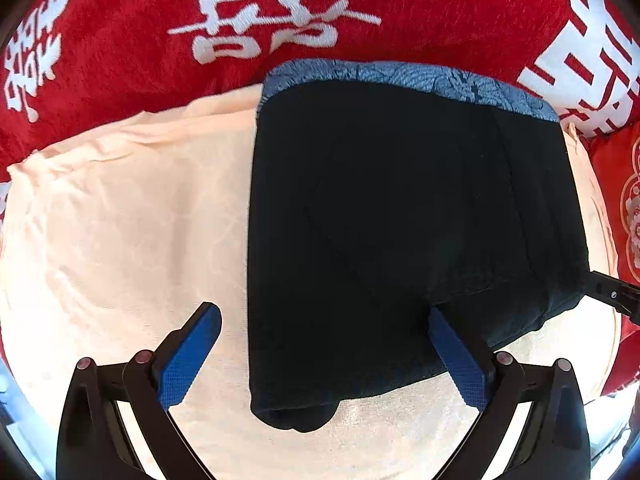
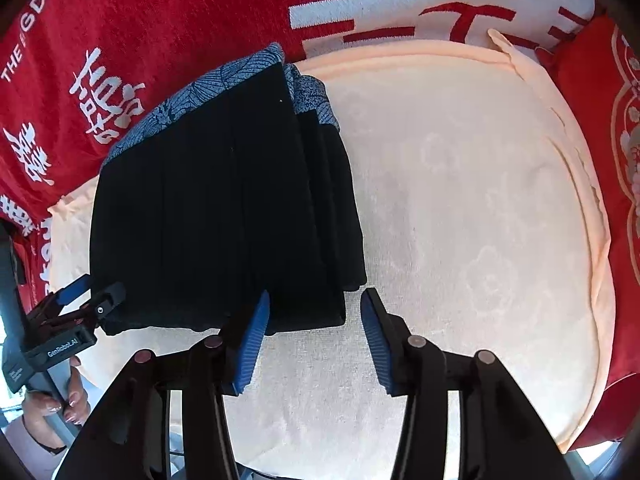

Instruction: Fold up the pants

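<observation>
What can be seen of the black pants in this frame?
The black pants lie folded into a compact, layered rectangle on the peach towel. The fabric looks soft and dark, with a blue leaf-patterned waistband along the far edge by the red blanket. Stacked fold edges show on the side facing the right wrist camera. The left gripper and right gripper both stand open at the near edge.

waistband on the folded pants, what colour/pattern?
Blue with a leaf-like print on the waistband, against the black pants. Clearest in the right wrist view.
</observation>
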`<state>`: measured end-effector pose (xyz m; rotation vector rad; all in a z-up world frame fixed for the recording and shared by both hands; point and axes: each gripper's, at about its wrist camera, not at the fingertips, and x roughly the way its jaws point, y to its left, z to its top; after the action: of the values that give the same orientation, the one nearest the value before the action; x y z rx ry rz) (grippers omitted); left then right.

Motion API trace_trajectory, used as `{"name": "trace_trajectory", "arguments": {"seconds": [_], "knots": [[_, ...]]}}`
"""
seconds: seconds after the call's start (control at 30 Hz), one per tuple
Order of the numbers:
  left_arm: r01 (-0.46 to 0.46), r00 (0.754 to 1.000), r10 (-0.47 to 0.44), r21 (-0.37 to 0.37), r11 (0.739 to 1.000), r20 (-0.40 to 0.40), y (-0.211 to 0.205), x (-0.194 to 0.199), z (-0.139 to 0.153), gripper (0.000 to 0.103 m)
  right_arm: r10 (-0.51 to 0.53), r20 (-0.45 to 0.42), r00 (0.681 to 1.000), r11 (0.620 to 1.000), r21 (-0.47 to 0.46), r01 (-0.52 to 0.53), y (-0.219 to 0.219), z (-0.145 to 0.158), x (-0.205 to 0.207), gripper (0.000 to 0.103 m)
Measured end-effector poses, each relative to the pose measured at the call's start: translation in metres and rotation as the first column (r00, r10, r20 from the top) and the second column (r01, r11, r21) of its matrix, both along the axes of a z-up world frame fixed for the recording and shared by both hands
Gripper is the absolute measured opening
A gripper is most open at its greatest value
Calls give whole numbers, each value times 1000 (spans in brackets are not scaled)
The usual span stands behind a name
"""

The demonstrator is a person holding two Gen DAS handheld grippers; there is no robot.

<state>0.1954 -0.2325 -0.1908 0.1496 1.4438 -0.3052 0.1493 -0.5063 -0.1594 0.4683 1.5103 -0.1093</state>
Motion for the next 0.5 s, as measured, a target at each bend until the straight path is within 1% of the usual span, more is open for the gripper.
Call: {"name": "trace_trajectory", "arguments": {"seconds": [0.1,0.23,0.37,0.5], "knots": [[9,1000,-9,-1,1000,-20,0,4,-5,103,1,1,1000,1000,1,-1,-2,2,-6,54],[20,999,-20,8,1000,-31,-2,7,-8,103,10,0,1000,1000,6,-10,-2,4,-10,54],[26,999,-25,23,999,-37,-2,9,-9,103,5,-12,1000,1000,25,-4,-4,4,-12,57],[26,998,-25,24,999,-53,-3,12,-11,103,24,-8,1000,999,39,-24,-6,6,-16,57]]}}
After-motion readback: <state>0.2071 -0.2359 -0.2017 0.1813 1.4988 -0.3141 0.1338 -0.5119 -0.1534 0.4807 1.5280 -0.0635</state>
